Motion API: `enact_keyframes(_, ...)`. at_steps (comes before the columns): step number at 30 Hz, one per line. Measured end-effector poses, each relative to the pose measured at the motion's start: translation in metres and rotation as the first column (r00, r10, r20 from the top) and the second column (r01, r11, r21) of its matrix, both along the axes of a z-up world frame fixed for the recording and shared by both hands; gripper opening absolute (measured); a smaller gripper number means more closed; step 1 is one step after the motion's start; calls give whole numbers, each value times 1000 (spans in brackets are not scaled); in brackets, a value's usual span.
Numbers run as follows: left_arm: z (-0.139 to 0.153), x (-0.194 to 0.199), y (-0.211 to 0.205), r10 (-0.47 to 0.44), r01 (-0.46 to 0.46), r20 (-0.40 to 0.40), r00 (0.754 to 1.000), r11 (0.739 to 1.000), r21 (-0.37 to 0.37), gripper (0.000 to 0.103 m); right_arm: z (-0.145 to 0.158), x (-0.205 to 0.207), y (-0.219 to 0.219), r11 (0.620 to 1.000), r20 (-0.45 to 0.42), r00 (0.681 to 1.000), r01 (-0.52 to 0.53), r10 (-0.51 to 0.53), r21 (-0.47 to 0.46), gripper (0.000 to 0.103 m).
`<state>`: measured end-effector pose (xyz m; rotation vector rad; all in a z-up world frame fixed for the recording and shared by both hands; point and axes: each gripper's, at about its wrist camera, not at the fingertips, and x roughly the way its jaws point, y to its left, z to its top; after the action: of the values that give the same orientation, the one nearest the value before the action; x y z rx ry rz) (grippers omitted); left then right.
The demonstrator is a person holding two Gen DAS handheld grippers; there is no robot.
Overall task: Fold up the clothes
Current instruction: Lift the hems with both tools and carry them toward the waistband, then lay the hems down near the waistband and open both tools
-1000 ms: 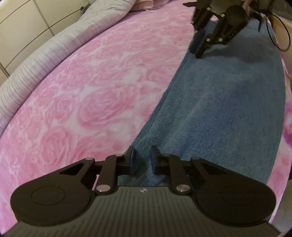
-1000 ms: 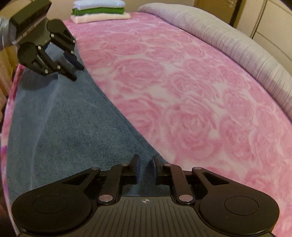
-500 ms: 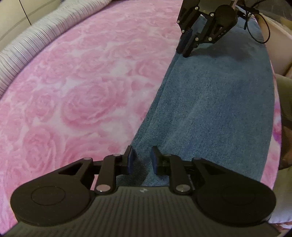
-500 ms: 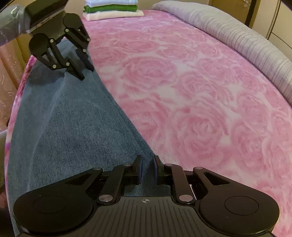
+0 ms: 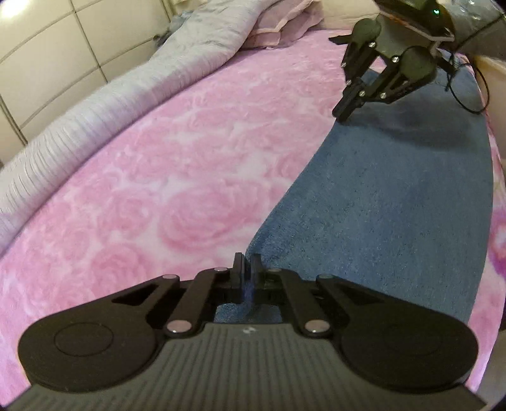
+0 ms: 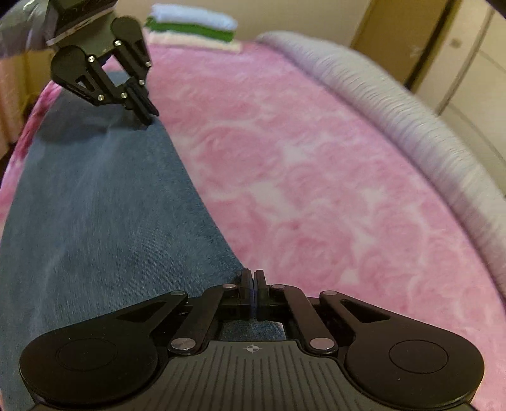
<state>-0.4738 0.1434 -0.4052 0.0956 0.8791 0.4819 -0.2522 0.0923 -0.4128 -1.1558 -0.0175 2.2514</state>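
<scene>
On the pink bed, your left tongs and right tongs are both closed, pinching the blue cloth edge.

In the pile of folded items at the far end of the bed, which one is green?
The middle one: it lies between a pale blue-white piece on top and a cream piece underneath.

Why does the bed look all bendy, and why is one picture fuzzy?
Both wrist views use fisheye lenses, so the pink blanket curves. The right wrist view is motion-blurred, smearing the grey quilt. In the left wrist view, the right gripper casts a dark shadow on the blue towel.
</scene>
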Motion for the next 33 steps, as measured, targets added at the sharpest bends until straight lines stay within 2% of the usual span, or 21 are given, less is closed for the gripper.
enact_keyframes(2,-23,12,-6,-3,5,-77,997,1000,30,2,-7,-3,2,1000,6,1000,24,-24,-14,0)
enact_keyframes(4,-27,15,-9,35,-31,-63,997,998,61,7,-25,-10,5,997,38,997,66,-64,-40,0)
enact_keyframes(6,-15,5,-3,131,-131,-1,991,990,50,9,-26,-9,3,988,29,988,155,-155,-7,0)
enact_keyframes(7,-11,-3,-3,192,-193,24,981,979,69,9,-23,-8,1,978,15,978,207,-208,18,1)
enact_keyframes(9,-1,-23,-3,331,-336,76,941,939,76,7,-16,-3,-5,947,-23,949,317,-316,60,3)
enact_keyframes(11,5,-49,-10,407,-406,158,900,913,-38,10,-3,14,-23,909,-113,905,416,-410,38,12)
enact_keyframes(12,2,-58,-12,439,-428,174,881,898,-102,12,0,24,-35,895,-141,887,446,-440,9,21)
enact_keyframes(13,-6,-62,-14,471,-456,159,868,881,-124,14,0,33,-45,878,-144,867,479,-476,-16,31)
enact_keyframes(14,-13,-65,-17,502,-484,141,853,863,-144,14,-4,41,-54,854,-135,845,518,-518,-36,34)
enact_keyframes(15,-21,-69,-19,532,-512,123,838,843,-164,14,-10,52,-62,817,-118,809,573,-576,-64,36)
enact_keyframes(16,-20,-69,-23,563,-538,153,812,824,-178,11,-16,64,-70,770,-108,762,632,-638,-92,36)
enact_keyframes(19,2,-50,-29,576,-520,194,794,809,-273,11,-7,108,-106,649,-224,613,744,-758,-160,36)
enact_keyframes(22,28,0,-35,444,-363,267,855,881,-302,14,10,150,-133,554,-274,500,814,-821,-174,38)
enact_keyframes(24,39,43,-37,353,-242,314,882,909,-340,14,19,184,-144,479,-281,428,866,-859,-144,40)
enact_keyframes(26,42,83,-39,297,-161,340,892,913,-376,14,27,217,-153,399,-280,357,910,-891,-111,41)
enact_keyframes(29,42,138,-43,236,-67,363,902,904,-422,15,39,283,-163,273,-323,226,956,-919,-108,47)
enact_keyframes(30,41,155,-44,221,-46,364,905,900,-434,15,41,304,-165,240,-335,186,963,-923,-126,50)
enact_keyframes(33,34,185,-48,200,-18,358,912,891,-453,16,46,365,-164,176,-370,80,956,-926,-234,52)
